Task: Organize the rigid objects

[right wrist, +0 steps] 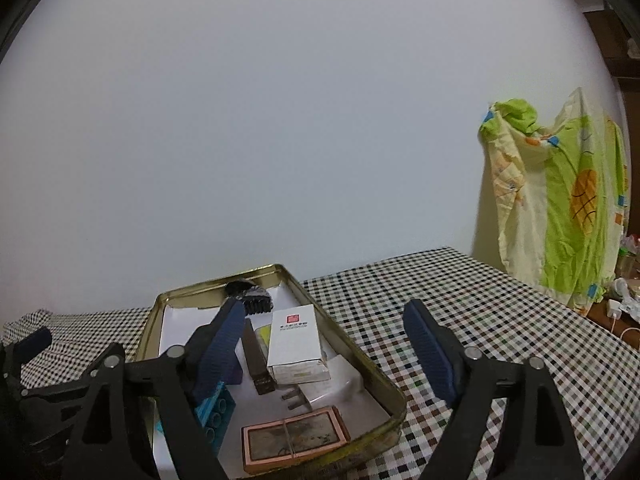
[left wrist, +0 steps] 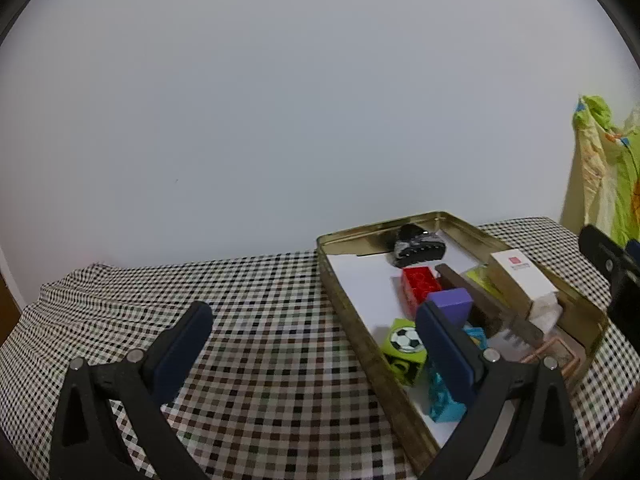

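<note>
A gold metal tin (left wrist: 348,300) sits on the checked tablecloth and holds several rigid objects: a black clip (left wrist: 418,246), a red brick (left wrist: 418,286), a purple block (left wrist: 454,304), a green football cube (left wrist: 404,346), a blue brick (left wrist: 444,400) and a white box (left wrist: 520,276). My left gripper (left wrist: 312,328) is open and empty, its right finger over the tin's near wall. In the right wrist view the tin (right wrist: 360,360) lies under my open, empty right gripper (right wrist: 324,322), with the white box (right wrist: 296,340) and a pink-edged card box (right wrist: 294,440) inside.
A checked cloth (left wrist: 248,320) covers the table. A green and yellow patterned cloth (right wrist: 560,216) hangs at the right, against the plain wall. Small items and a cable (right wrist: 618,312) lie on a brown surface at the far right.
</note>
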`<action>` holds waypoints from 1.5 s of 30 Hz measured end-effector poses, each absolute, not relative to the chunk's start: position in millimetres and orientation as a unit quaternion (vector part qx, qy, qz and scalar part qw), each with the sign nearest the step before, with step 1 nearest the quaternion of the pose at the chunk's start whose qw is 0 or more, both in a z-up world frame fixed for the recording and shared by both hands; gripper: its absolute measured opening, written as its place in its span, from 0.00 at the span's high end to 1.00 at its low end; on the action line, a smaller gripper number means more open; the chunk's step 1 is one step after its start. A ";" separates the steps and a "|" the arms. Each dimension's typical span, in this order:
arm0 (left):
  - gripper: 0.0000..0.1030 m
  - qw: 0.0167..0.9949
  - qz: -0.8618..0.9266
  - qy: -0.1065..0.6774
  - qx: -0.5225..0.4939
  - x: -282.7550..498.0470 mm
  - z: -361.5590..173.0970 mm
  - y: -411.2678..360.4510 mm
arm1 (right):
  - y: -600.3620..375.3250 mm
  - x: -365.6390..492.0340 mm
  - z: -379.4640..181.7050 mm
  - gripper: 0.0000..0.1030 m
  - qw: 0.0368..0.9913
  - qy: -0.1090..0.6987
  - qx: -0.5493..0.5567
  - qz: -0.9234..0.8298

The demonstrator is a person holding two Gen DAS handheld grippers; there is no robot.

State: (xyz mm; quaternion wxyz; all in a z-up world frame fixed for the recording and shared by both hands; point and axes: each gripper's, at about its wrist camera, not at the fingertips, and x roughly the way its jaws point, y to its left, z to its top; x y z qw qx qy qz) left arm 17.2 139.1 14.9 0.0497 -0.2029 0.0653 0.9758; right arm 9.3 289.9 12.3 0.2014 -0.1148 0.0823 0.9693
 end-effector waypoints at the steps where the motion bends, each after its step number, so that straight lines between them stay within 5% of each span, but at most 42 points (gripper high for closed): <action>1: 0.00 0.050 0.976 0.068 -0.200 20.2 15.1 140.3 | 290.1 9.9 12.6 0.18 0.201 0.083 -0.113 0.969; 45: 0.00 0.088 0.982 0.032 -0.166 54.1 23.0 121.1 | 244.1 59.1 23.7 0.07 0.225 0.015 -0.007 0.974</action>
